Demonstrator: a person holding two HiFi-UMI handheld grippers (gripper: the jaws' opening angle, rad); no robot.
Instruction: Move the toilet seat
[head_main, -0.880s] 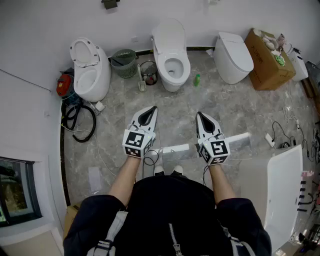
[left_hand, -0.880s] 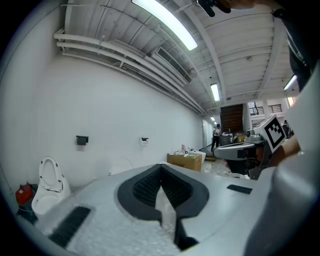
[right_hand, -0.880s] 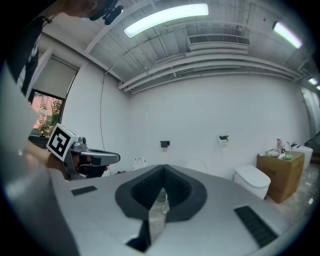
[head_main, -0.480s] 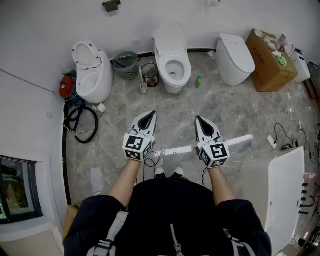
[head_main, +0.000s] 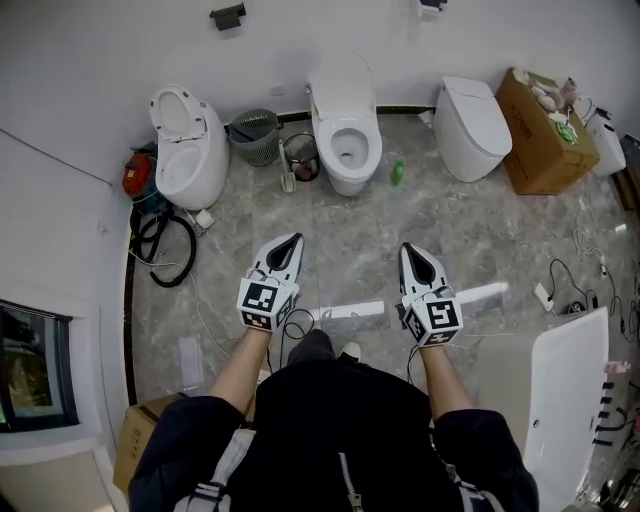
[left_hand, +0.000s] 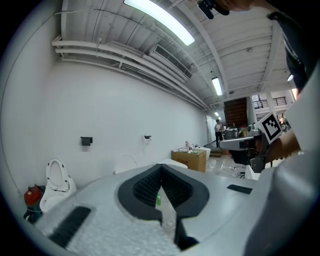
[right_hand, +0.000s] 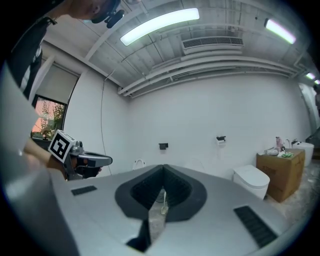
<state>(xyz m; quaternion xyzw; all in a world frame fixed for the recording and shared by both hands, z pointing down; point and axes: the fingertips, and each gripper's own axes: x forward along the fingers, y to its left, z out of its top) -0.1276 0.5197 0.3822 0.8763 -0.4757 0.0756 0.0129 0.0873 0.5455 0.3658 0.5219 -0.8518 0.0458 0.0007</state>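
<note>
Seat (head_main: 331, 140) down on middle toilet (head_main: 342, 80); left gripper (head_main: 292, 243), right gripper (head_main: 410, 252) well short of it, jaws together, empty; nothing yet to grip.

In the head view the person's shoes (head_main: 349, 351) show only as tips, the rest lying under the torso. A shoulder half covers the cardboard box (head_main: 135, 440) at lower left, and the white fixture (head_main: 565, 400) at lower right runs off the frame. The contents of the brown carton (head_main: 540, 130) at upper right are too small to tell. In the left gripper view the left gripper (left_hand: 161, 167) hides the middle toilet (left_hand: 125, 162) except its lid's top
</note>
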